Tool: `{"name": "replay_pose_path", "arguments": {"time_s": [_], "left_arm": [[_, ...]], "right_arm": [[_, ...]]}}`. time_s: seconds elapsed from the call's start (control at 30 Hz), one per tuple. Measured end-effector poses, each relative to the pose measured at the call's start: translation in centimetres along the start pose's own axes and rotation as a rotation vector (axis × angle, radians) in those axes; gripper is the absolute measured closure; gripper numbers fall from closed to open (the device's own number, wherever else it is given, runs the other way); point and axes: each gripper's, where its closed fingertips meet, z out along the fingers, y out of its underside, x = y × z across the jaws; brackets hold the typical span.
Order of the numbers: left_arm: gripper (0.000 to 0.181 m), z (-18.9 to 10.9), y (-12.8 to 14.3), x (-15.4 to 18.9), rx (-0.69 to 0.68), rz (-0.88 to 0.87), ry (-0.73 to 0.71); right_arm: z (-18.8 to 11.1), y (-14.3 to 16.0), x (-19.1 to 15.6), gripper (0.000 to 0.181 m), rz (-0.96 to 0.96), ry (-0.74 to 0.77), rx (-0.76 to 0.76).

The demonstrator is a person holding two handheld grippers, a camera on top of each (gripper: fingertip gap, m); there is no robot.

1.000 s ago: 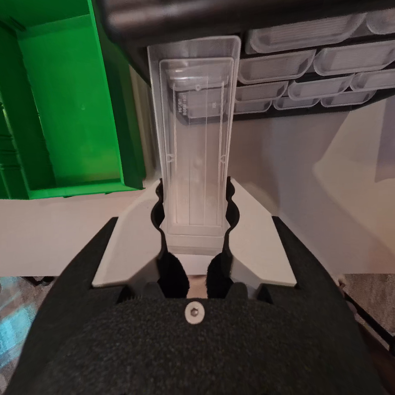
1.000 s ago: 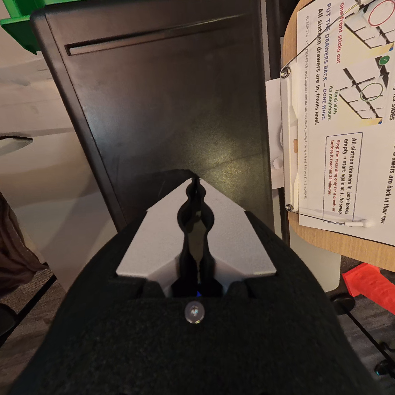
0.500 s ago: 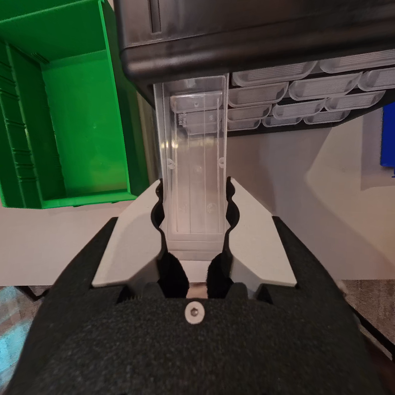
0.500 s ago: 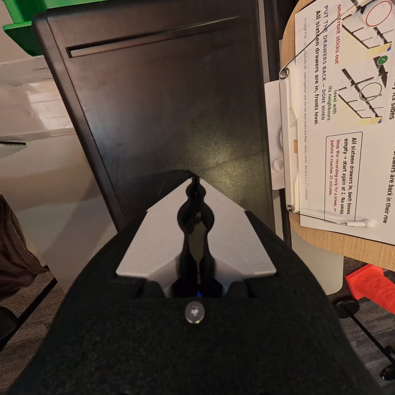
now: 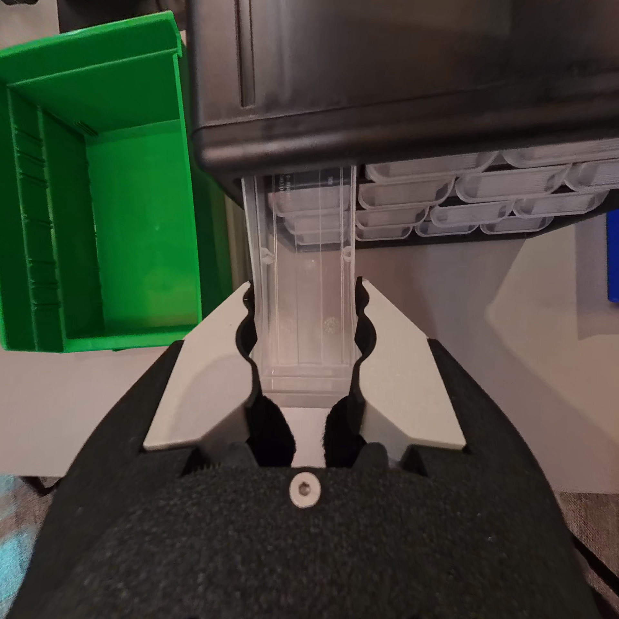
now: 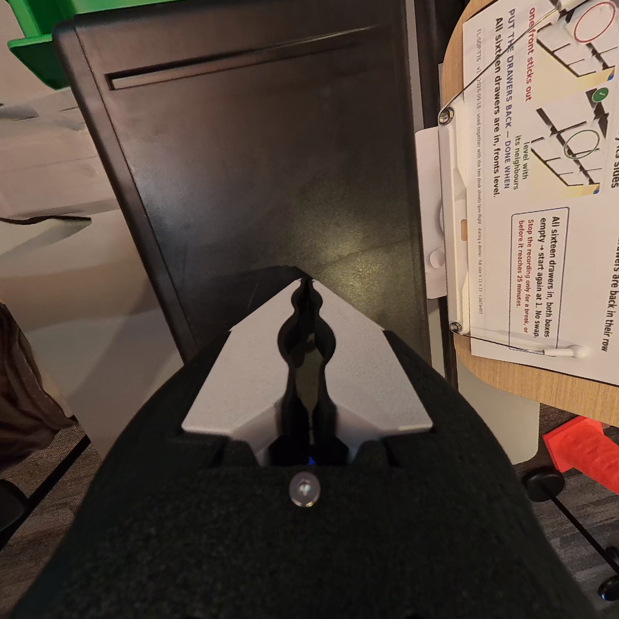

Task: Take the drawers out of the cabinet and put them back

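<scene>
My left gripper [image 5: 303, 284] is shut on a clear plastic drawer [image 5: 303, 301], gripped by its two long sides. The drawer's far end is inside the top left slot of the black cabinet [image 5: 402, 100]. Other clear drawers [image 5: 418, 197] sit in their slots to the right. In the right wrist view my right gripper [image 6: 306, 273] is shut and empty, its tips resting against the flat black top of the cabinet [image 6: 268, 160].
A green bin [image 5: 100, 201] stands just left of the cabinet on the white table [image 5: 502, 335]. A blue object [image 5: 613, 258] shows at the right edge. A wooden board with a clipped instruction sheet [image 6: 536, 167] is right of the cabinet, a red object [image 6: 582, 445] on the floor below.
The left gripper has pushed the clear drawer further into the cabinet's top left slot. The right gripper stays shut on the cabinet's top, hardly moved.
</scene>
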Motion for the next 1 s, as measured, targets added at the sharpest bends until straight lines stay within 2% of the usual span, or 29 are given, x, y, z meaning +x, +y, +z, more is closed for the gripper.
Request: {"name": "replay_pose_path", "arguments": {"time_s": [0.27,0.4,0.5,0.6,0.73,0.8,0.87,1.0], "left_arm": [[0.120,1.4,-3.5,0.1,0.133,-0.039,0.000],[0.110,1.1,-3.9,0.6,0.250,-0.031,0.090],[0.107,-1.4,-2.9,1.3,0.412,-0.011,0.195],[0.111,-4.3,0.0,1.3,0.603,0.001,0.242],[0.127,-3.4,4.1,0.8,0.688,0.059,0.150],[0.128,-2.8,4.1,0.6,0.737,0.045,0.107],[0.130,-2.5,3.2,1.1,0.790,0.008,0.123],[0.145,-1.8,1.2,1.6,0.856,-0.039,0.113]], "right_arm": [[0.0,0.0,0.0,0.181,0.006,-0.019,0.008],[0.0,0.0,0.0,0.181,0.009,-0.034,0.018],[0.0,0.0,0.0,0.181,0.004,-0.034,0.028],[0.0,0.0,0.0,0.181,-0.004,-0.035,0.033],[0.0,0.0,0.0,0.181,-0.003,-0.047,0.035],[0.0,0.0,0.0,0.181,0.000,-0.050,0.036],[0.0,0.0,0.0,0.181,0.007,-0.054,0.038],[0.0,0.0,0.0,0.181,0.023,-0.054,0.039]]}}
